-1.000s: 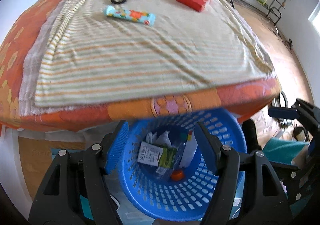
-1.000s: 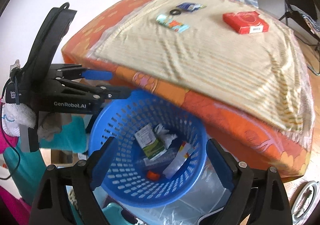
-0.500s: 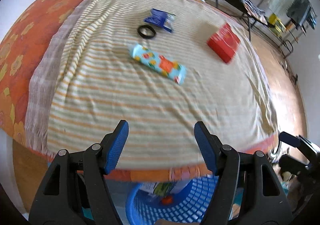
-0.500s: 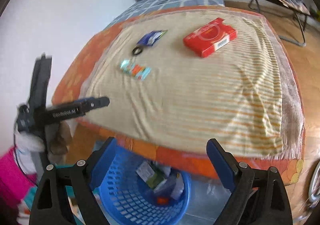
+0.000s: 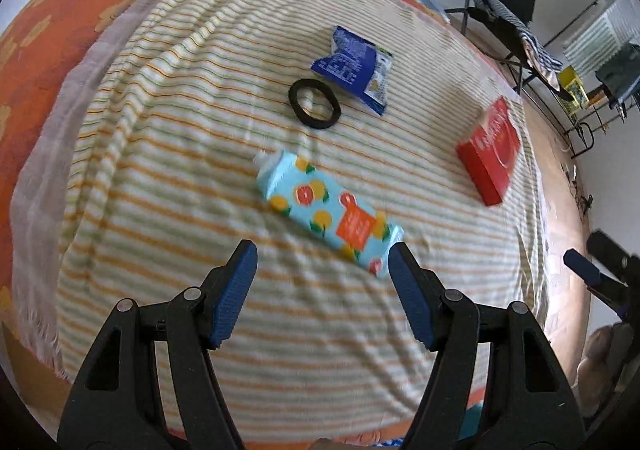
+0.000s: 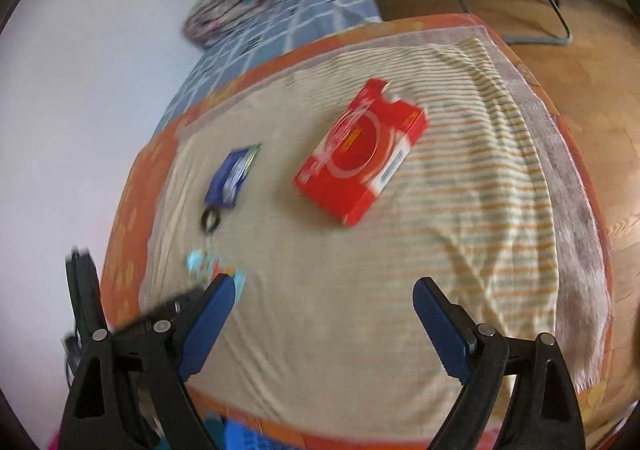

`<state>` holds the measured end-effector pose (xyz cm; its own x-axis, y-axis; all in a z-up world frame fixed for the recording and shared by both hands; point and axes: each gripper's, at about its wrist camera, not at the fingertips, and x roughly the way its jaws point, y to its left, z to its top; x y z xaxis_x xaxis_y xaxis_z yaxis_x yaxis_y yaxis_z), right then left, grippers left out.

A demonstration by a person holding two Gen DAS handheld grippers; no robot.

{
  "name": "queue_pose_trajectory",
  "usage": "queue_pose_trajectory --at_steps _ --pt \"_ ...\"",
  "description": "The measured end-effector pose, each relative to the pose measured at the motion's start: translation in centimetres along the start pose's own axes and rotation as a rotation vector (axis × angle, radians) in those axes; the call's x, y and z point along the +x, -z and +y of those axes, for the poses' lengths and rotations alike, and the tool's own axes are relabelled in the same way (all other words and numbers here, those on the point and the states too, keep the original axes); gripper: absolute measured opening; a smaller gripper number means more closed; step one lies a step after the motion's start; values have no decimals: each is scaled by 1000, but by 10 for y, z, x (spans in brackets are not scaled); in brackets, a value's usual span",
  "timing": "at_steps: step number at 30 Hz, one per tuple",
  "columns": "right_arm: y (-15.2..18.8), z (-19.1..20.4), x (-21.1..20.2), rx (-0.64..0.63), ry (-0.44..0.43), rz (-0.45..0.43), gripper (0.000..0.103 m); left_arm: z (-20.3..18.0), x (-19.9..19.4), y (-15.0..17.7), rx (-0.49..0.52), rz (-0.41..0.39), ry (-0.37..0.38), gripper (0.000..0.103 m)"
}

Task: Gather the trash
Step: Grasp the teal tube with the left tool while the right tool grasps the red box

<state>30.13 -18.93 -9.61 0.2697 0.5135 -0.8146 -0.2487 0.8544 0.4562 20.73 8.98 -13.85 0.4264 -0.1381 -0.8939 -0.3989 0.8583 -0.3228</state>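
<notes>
1. The left tongs (image 5: 322, 262) stand open and empty above the striped blanket (image 5: 168, 153) on the bed, with the light-blue fruit-print carton (image 5: 326, 209) lying flat just beyond their tips.
2. The right tongs (image 6: 320, 300) are open wide, also empty, aimed toward the red box (image 6: 360, 153), which lies well ahead of them near the middle of the blanket.
3. The carton looks light and crushable (probably empty); a hold across its short width near the middle should keep it from swinging.
4. The red box is stiff card, wide and flat, so I judge it best pinched across its thin edge or its narrower side; its glossy face may slip.
5. The blue wrapper (image 5: 354, 63) is thin, limp foil, best pinched at a raised edge.
6. The black ring (image 5: 315, 103) lies touching or just beside the wrapper; it looks rubbery, and one pad could go inside the loop.
7. Count: one carton, one red box, one blue wrapper, one black ring, so four pieces on the bed.
</notes>
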Motion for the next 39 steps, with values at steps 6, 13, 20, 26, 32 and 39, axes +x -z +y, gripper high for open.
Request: queue_pose_trajectory --at_steps 6,13,20,26,32,39 --pt "-39 -19 29 65 45 0 92 5 16 -20 -24 2 -13 70" --pt "-72 -36 63 121 84 5 92 -7 24 -31 19 -28 -28 70" --pt "-93 -42 89 149 99 5 92 -33 32 -28 158 -58 -71 43" --pt "-112 -32 109 152 122 -3 92 -50 38 -24 229 -79 -69 31" --pt "-127 -19 132 138 191 -3 94 -67 42 -19 305 -103 -55 23" --pt "-125 6 146 -28 329 19 83 -71 43 -18 333 -110 -33 22"
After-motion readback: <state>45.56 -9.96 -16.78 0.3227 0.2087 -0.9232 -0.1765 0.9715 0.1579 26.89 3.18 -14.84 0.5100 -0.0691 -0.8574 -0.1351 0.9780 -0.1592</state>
